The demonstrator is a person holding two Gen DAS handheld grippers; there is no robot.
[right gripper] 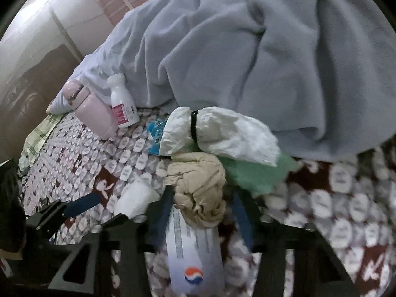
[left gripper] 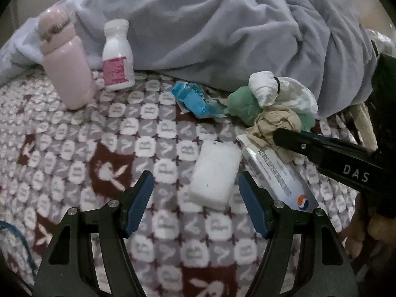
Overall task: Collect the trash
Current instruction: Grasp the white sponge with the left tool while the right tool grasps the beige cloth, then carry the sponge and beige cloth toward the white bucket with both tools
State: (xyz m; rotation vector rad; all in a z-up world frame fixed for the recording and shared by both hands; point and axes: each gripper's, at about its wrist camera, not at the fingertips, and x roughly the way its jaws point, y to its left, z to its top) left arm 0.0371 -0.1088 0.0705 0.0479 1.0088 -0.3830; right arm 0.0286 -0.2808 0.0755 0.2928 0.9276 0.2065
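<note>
I see my left gripper low in its frame with its blue pads spread apart, nothing between them but the patterned blanket; a white foam block lies just above and right of the gap. My right gripper sits at the lower centre of its own view, its jaws pressed in on a crumpled beige paper wad. Under that wad lies a flat white printed packet. Just above it the trash is heaped: a white tied bag, a green crumple and a blue wrapper at its left. In the upper left stand a pink bottle and a white bottle, against the grey-blue cover.
</note>
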